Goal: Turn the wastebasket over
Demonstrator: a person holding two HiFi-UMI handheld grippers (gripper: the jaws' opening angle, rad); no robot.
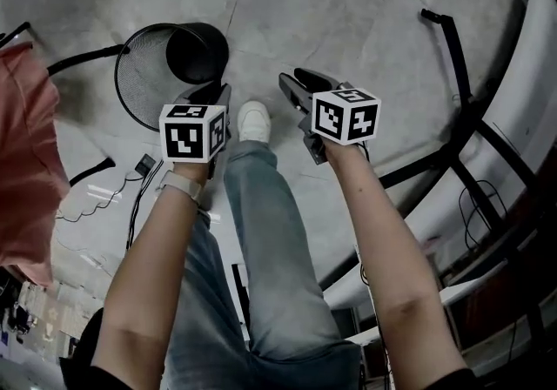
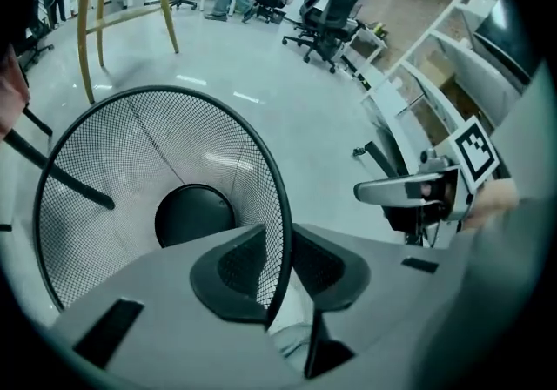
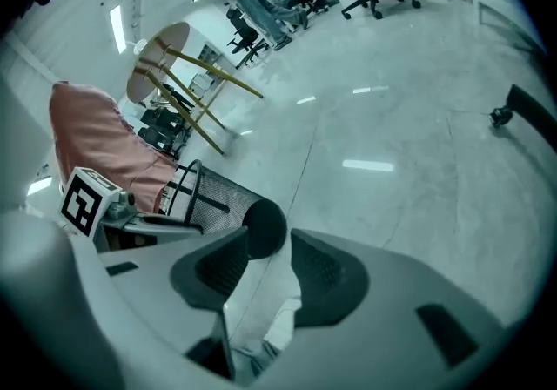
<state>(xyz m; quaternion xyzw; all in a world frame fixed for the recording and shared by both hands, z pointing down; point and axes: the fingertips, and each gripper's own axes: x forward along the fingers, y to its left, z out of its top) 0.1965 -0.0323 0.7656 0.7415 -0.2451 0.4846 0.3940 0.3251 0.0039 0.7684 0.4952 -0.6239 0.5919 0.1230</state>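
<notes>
The wastebasket [image 1: 165,66] is black wire mesh and lies on its side on the floor, its solid base [image 1: 197,50] toward the right and its mouth toward the left. My left gripper [image 1: 219,94] reaches down to its near rim. In the left gripper view the thin rim [image 2: 280,205] passes between the two pads of the left gripper [image 2: 283,268], which stand apart from it with a gap showing. My right gripper [image 1: 298,84] hovers open to the right of the basket, with nothing between its jaws. From the right gripper [image 3: 265,271] the wastebasket [image 3: 222,198] shows ahead to the left.
The person's white shoe [image 1: 253,121] and jeans leg stand between the two grippers, close to the basket. A pink cloth [image 1: 26,153] hangs at the left. Cables [image 1: 113,192] lie on the floor. Black frame legs [image 1: 461,110] cross the right side. Office chairs [image 2: 326,5] stand far off.
</notes>
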